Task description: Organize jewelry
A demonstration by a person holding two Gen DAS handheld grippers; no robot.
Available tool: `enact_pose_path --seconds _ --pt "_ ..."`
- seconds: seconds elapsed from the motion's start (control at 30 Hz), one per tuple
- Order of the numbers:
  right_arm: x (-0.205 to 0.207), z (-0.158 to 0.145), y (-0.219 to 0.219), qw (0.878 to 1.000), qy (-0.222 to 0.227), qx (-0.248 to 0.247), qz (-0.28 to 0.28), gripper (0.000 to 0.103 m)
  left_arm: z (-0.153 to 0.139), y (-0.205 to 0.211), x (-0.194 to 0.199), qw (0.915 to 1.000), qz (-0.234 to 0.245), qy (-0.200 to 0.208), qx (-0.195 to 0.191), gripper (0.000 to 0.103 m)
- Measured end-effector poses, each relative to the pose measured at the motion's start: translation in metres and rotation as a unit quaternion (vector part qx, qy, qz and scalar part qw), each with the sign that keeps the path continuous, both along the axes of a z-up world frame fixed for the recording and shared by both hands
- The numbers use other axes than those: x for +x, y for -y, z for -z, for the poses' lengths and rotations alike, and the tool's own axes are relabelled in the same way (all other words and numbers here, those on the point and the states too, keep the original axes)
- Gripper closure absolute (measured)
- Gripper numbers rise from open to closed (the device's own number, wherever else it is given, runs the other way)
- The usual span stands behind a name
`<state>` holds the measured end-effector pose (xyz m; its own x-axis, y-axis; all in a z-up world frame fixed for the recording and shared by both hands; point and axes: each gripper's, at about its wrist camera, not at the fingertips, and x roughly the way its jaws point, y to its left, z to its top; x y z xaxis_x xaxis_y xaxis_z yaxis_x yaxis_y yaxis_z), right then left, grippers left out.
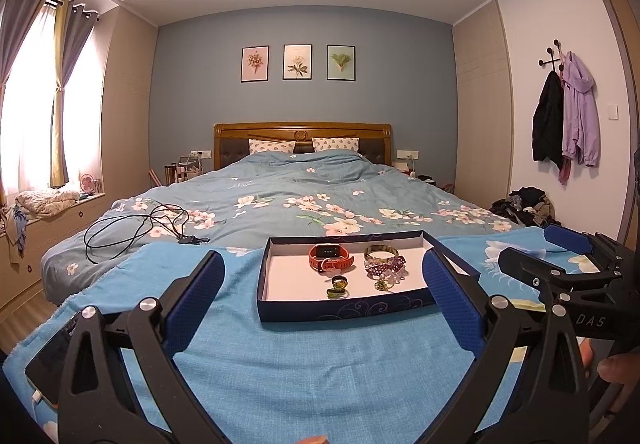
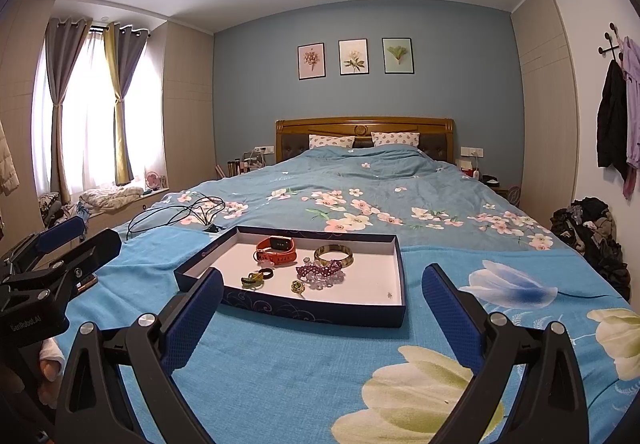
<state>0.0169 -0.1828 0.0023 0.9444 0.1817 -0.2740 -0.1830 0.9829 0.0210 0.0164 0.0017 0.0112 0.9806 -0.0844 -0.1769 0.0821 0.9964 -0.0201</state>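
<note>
A dark blue tray (image 1: 344, 310) (image 2: 312, 311) with a white floor lies on a blue towel on the bed. In it are an orange smartwatch (image 1: 331, 258) (image 2: 276, 248), a gold bangle (image 1: 380, 252) (image 2: 333, 255), a purple beaded bracelet (image 1: 386, 268) (image 2: 320, 270) and three small rings, one of them a green ring (image 1: 339, 284) (image 2: 252, 280). My left gripper (image 1: 322, 256) (image 2: 86, 238) is open and empty, just short of the tray's front. The right gripper (image 2: 323, 272) (image 1: 536, 250) is open and empty too, to the tray's right.
The blue towel (image 1: 320, 372) covers the bed's foot. A black cable (image 1: 136, 232) lies coiled on the floral duvet, left of and behind the tray. Clothes (image 2: 592, 232) are piled on the floor at the right. A hand (image 1: 616, 368) holds the right gripper.
</note>
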Motion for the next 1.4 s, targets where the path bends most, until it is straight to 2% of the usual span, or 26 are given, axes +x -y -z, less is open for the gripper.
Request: enact_pose_path --seconds 1.4 --pt "0.0006 -0.0003 -0.0010 1.000 0.000 0.002 0.000 0.007 0.0000 -0.0004 -0.0067 0.9999 -0.005 0.008 0.007 0.006"
